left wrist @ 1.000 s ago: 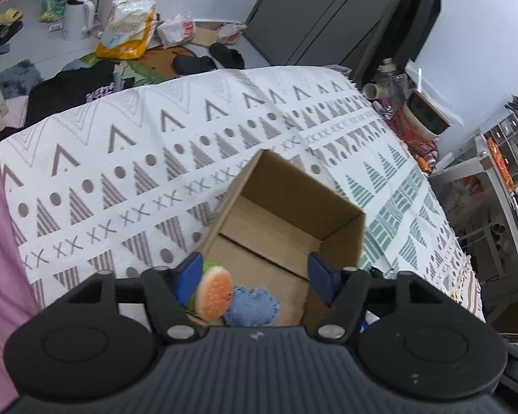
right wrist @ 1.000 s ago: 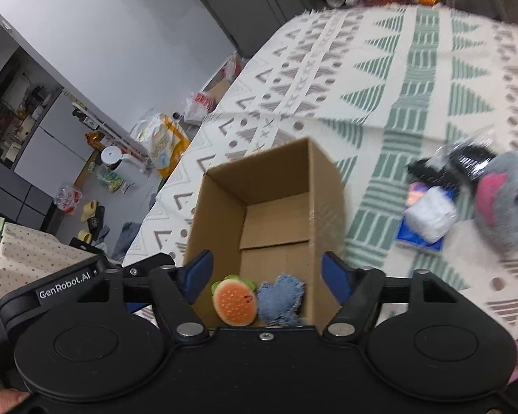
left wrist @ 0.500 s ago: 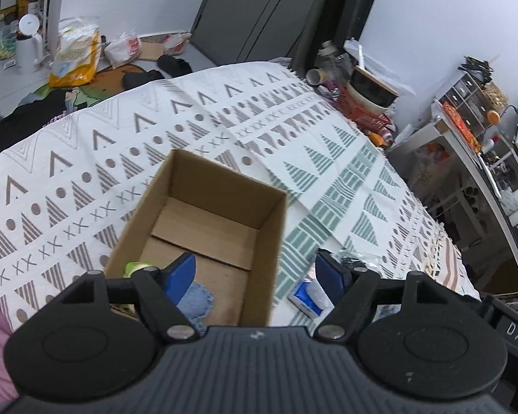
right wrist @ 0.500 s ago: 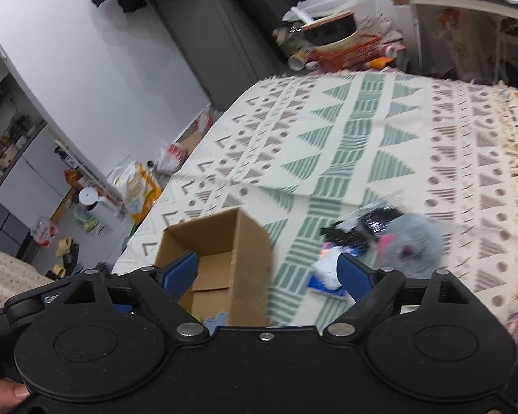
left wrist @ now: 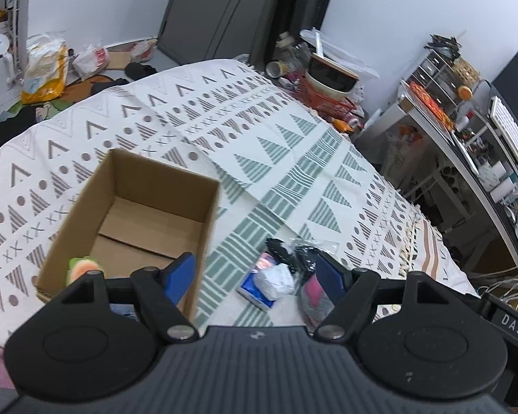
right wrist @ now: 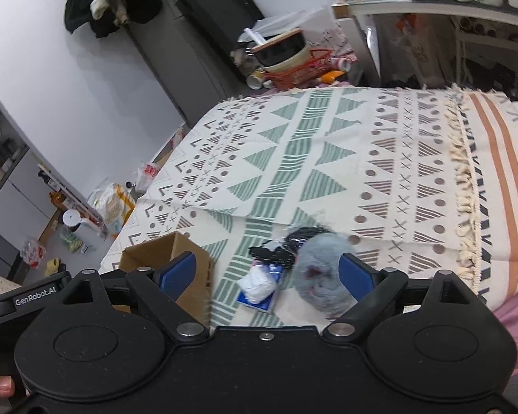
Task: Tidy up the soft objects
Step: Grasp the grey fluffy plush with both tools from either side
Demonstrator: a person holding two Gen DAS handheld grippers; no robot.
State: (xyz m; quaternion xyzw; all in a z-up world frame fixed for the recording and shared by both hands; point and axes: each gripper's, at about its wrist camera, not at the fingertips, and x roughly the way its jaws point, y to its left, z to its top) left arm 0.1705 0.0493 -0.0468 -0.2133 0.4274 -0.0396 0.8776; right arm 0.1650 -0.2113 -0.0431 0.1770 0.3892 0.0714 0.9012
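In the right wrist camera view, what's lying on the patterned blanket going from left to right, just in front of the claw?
Cardboard box → white soft bundle on a blue packet → grey fuzzy plush. The black crinkly bag lies behind the bundle and the plush, so its place in the order is unclear.

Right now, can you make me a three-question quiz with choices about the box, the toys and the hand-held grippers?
1. Where is the burger toy?
A. in the cardboard box
B. on the blanket
C. on the floor

2. What colour is the fluffy round toy?
A. yellow
B. grey
C. green

3. How is the right hand-held gripper?
A. shut on a toy
B. open, holding nothing
C. shut, holding nothing

Answers: 1 A, it sits inside the walls; 2 B, grey fur with a pink patch; 3 B, its blue pads stand wide apart.
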